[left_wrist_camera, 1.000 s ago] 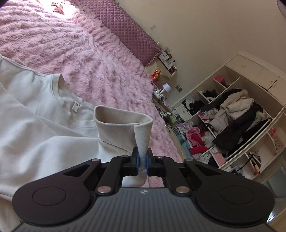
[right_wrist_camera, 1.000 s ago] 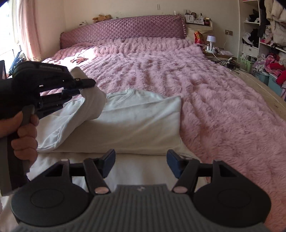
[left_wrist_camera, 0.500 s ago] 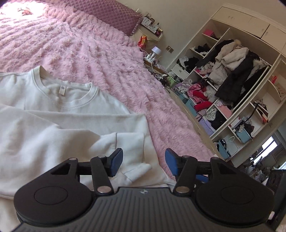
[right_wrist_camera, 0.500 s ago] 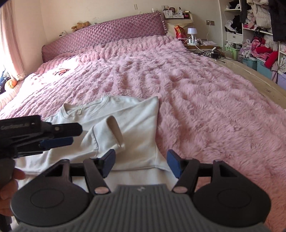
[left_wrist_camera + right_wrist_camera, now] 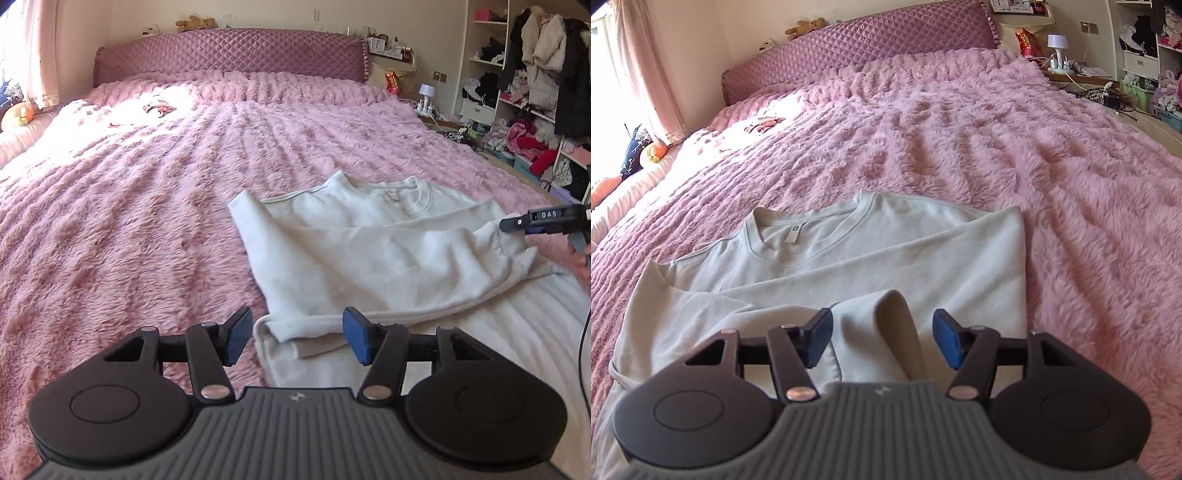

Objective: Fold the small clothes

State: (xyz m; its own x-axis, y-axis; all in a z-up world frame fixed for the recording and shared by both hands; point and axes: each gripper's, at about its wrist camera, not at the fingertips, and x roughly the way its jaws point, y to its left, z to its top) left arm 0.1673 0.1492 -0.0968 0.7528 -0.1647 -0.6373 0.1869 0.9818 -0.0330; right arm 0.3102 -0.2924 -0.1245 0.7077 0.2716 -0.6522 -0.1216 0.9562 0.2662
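Observation:
A white sweatshirt [image 5: 369, 258] lies flat on the pink fluffy bedspread [image 5: 129, 221], neck toward the headboard, one sleeve folded across its body. My left gripper [image 5: 297, 339] is open and hovers over the garment's near left hem corner, which shows between the blue pads untouched. In the right wrist view the sweatshirt [image 5: 886, 251] fills the middle. Its sleeve cuff [image 5: 897, 325] stands up in a loop between the fingers of my right gripper [image 5: 882, 341]. Those jaws are closing, and the pads are still apart from the cloth. The right gripper [image 5: 517, 226] also shows at the left wrist view's right edge.
A white sheet [image 5: 480, 350] lies under the garment's near edge. A quilted purple headboard [image 5: 229, 51] closes the far end. A bedside table with a lamp [image 5: 427, 94] and open shelves stuffed with clothes [image 5: 535, 92] stand to the right. A hand [image 5: 583, 258] holds the right gripper.
My left gripper let go of the sleeve cuff, opened and swung over to the garment's near left corner. My right gripper came down over the dropped cuff and its jaws have narrowed.

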